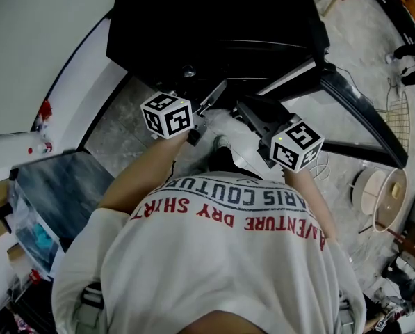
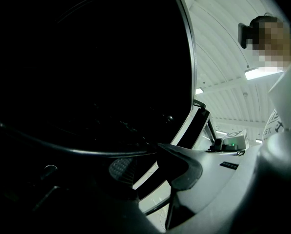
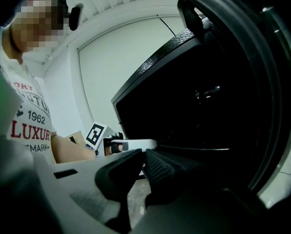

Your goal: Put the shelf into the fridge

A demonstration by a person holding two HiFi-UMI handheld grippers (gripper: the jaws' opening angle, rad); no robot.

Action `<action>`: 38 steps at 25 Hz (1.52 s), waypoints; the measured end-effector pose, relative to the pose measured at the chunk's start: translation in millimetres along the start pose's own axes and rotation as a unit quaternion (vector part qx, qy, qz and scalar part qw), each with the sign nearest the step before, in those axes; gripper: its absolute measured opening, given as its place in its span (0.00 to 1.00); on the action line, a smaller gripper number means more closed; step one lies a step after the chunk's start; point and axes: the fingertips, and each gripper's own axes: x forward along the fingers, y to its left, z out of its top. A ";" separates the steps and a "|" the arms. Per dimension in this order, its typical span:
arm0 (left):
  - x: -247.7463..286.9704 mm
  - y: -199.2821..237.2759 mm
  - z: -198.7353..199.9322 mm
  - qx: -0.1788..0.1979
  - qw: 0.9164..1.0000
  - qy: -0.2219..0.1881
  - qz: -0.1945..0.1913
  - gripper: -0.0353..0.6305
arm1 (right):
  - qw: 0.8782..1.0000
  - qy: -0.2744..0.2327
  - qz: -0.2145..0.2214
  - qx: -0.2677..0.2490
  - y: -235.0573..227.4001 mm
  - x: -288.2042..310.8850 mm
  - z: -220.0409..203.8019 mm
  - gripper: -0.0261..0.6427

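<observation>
The fingers [image 3: 167, 172] of your right gripper [image 3: 143, 162] are pressed almost together, pinching the thin edge of the shelf [image 3: 194, 149]. The fingers [image 2: 184, 165] of your left gripper [image 2: 152, 168] stand spread, with light showing through the gap. The shelf's pale rim runs in from the left of that view and ends at the tip of one of them; I cannot tell whether a pad touches it. You hold both grippers close together in front of your chest, nearly level, pointing into the black fridge [image 1: 214, 19]. The shelf lies at the fridge's open mouth and reaches toward the dark interior; how deep it sits I cannot tell. The fridge door [image 1: 363, 110] stands swung open to your right, above the grey floor [image 1: 124, 141].
</observation>
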 end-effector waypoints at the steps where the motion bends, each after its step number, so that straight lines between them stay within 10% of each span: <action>1: 0.5 0.7 1.0 0.001 1.000 0.000 0.000 0.26 | 1.000 0.000 0.000 0.000 -0.5 0.6 0.7 0.10; 38: 23.7 27.9 26.0 0.019 1.000 -0.011 0.018 0.28 | 1.000 -0.002 0.003 0.012 -17.6 12.4 12.7 0.09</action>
